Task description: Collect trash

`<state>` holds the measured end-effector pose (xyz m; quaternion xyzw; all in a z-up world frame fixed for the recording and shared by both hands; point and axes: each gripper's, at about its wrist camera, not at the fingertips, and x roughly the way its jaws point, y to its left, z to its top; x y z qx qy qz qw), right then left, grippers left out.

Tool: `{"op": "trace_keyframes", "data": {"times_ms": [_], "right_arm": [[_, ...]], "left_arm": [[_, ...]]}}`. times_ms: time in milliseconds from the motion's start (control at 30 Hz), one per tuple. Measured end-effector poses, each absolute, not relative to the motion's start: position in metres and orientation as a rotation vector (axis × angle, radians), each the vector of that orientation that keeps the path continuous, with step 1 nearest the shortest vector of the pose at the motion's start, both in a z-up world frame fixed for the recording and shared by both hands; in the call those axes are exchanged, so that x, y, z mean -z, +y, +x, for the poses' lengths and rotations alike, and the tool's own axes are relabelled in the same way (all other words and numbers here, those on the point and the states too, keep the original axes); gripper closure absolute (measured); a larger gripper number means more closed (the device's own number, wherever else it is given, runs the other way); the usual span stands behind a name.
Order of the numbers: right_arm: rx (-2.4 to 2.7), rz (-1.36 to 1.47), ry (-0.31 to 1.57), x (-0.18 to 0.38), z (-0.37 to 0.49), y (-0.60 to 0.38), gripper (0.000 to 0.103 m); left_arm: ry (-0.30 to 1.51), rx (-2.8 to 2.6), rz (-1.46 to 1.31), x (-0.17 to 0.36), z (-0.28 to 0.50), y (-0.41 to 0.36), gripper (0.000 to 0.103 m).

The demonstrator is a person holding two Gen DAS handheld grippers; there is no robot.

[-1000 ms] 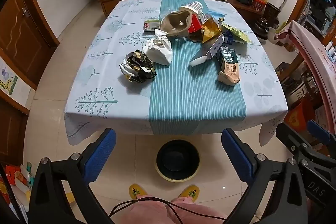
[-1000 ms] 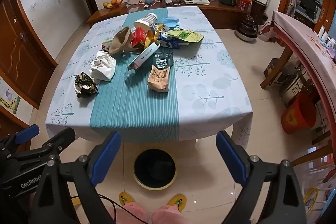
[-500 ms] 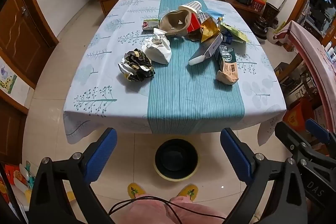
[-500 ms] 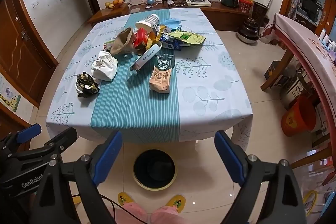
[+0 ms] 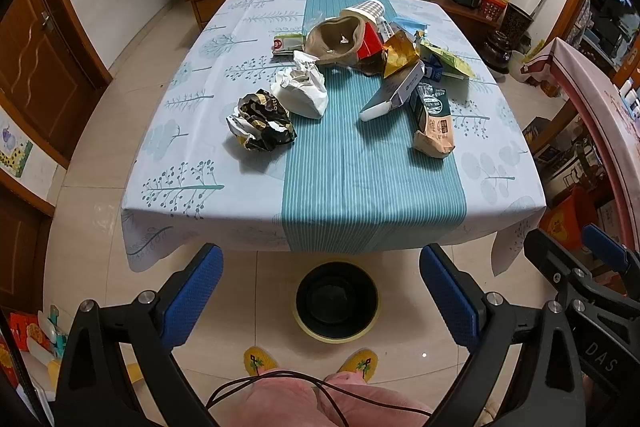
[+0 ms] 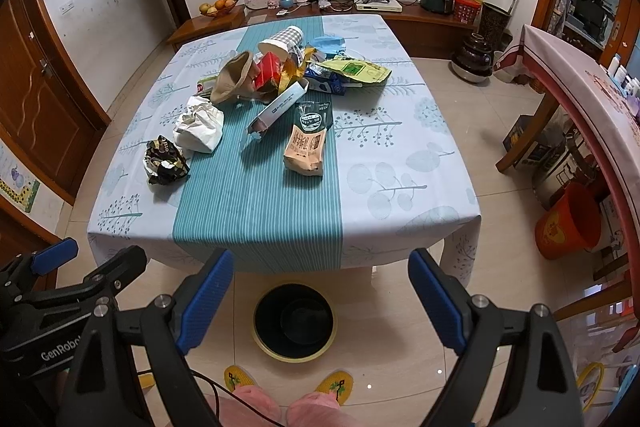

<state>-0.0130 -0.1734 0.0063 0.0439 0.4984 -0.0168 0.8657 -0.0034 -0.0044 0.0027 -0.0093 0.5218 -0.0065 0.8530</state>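
one black bin on the floor, nothing visible inside.

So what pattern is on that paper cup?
The cup has a grey-and-white check pattern, clearest in the right wrist view.

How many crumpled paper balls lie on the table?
2: a black-and-gold wad near the left front, and a white wad just behind it. The pile behind may hide more.

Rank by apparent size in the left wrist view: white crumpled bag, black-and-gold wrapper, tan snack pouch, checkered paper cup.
1. white crumpled bag and black-and-gold wrapper: look alike, unranked.
2. tan snack pouch.
3. checkered paper cup, farthest and partly hidden, so unsure.
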Motion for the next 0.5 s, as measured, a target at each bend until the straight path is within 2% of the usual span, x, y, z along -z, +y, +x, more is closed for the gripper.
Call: {"op": "trace_keyframes", "data": {"times_ms": [500], "right_arm": [[0.028, 0.085, 1.035, -0.0084, -0.0163, -0.1735, 0.014]], "left_arm": [[1.096, 0.01, -0.023, -0.0019, -0.004, -0.0027, 0.006]]}}
